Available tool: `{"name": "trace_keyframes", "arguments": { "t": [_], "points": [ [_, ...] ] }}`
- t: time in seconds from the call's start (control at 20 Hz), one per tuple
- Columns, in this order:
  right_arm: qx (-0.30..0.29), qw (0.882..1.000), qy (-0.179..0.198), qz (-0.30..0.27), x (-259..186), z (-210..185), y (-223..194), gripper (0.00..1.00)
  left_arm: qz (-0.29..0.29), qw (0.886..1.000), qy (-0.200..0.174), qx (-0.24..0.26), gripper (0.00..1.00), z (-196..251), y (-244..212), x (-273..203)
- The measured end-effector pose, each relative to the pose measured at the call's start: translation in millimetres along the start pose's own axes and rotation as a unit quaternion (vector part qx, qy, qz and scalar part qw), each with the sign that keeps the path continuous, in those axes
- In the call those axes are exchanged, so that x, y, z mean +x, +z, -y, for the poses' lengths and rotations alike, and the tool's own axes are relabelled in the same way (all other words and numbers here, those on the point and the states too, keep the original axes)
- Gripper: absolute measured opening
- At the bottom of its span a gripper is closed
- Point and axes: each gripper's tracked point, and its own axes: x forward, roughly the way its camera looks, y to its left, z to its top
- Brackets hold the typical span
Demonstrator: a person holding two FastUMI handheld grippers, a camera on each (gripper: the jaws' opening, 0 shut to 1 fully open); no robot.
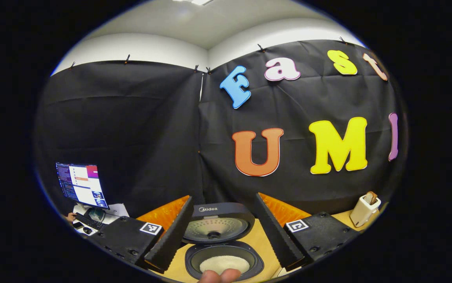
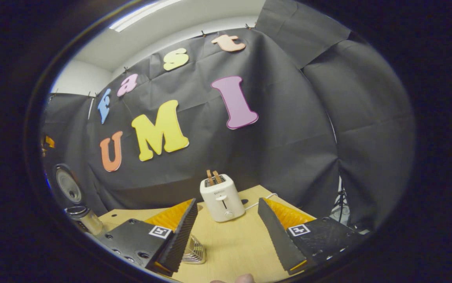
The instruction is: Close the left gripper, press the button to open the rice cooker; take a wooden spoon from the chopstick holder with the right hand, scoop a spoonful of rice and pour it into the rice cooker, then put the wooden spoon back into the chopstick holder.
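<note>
The rice cooker (image 1: pixel 218 236) stands open on the wooden table, straight ahead of my left gripper (image 1: pixel 224 198). Its lid (image 1: pixel 215 226) is tipped up toward the back, and white rice (image 1: pixel 226 262) lies in the dark inner pot. The left gripper is open, with one finger on each side of the cooker and nothing between them. My right gripper (image 2: pixel 227 201) is also open and empty, facing a white toaster (image 2: pixel 222 198). A metal wire holder (image 2: pixel 194 249) sits on the table just beside the right gripper's left finger. The raised cooker lid (image 2: pixel 68 184) shows at the far left.
A glass jar with a metal lid (image 2: pixel 85 221) stands at the table's left. The toaster (image 1: pixel 363 209) holds bread slices, and its white cord (image 2: pixel 259 201) trails right. A monitor (image 1: pixel 81 184), a keyboard and a person's hand (image 1: pixel 69 216) are at the far left. A fingertip (image 1: pixel 220 276) pokes in below.
</note>
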Motion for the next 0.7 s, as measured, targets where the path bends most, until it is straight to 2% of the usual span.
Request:
{"name": "trace_keyframes", "arguments": {
  "t": [0.1,0.3,0.55,0.7],
  "points": [
    [-0.001,1.0,0.006,0.0,-11.6,-1.3,-5.0,0.91,-0.024,1.0,0.016,0.006,0.99,-8.6,0.4,27.4],
    [-0.013,0.999,0.029,-0.003,-29.9,-14.9,-17.4,0.92,-0.092,0.995,0.025,0.009,0.98,-16.1,-18.3,71.3],
    [-0.028,0.997,0.07,-0.006,-45.1,-44.6,-27.5,0.92,-0.163,0.984,0.049,-0.045,1.0,-39.1,-46.5,91.8],
    [-0.02,0.996,0.082,0.001,-47.4,-56.2,-26.9,0.92,-0.185,0.98,0.055,-0.044,0.99,-45.6,-59.8,95.4]
  ]
}}
